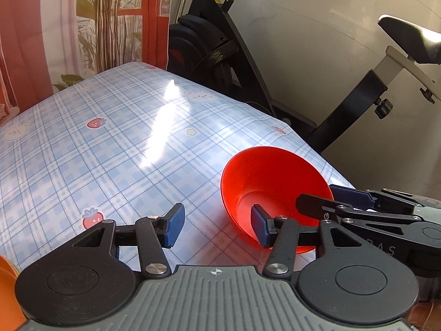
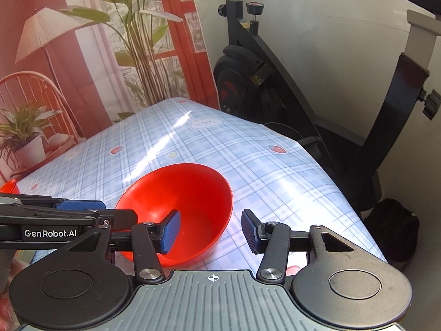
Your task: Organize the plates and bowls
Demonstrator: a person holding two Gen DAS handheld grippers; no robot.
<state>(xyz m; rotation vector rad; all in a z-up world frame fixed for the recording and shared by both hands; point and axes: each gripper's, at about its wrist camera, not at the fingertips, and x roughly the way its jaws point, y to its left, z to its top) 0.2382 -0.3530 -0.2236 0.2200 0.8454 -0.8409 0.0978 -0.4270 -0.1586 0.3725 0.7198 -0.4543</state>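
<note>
A red bowl (image 1: 270, 190) (image 2: 182, 207) stands upright on the blue checked tablecloth (image 1: 110, 151) (image 2: 261, 171) near the table's right edge. My left gripper (image 1: 217, 227) is open; its right pad (image 1: 259, 226) sits inside the bowl, its left pad (image 1: 175, 229) over bare cloth. My right gripper (image 2: 210, 231) is open; its left pad (image 2: 171, 231) is inside the bowl and its right pad (image 2: 249, 233) outside, so the near rim lies between the jaws. Each gripper shows in the other's view: the right gripper (image 1: 372, 215), the left gripper (image 2: 55, 220).
An orange dish edge (image 1: 7, 289) shows at my lower left, and a red rim (image 2: 8, 186) at the far left. An exercise bike (image 1: 220, 55) (image 2: 275, 88) stands behind the table's right edge. A dark object (image 2: 394, 229) lies on the floor.
</note>
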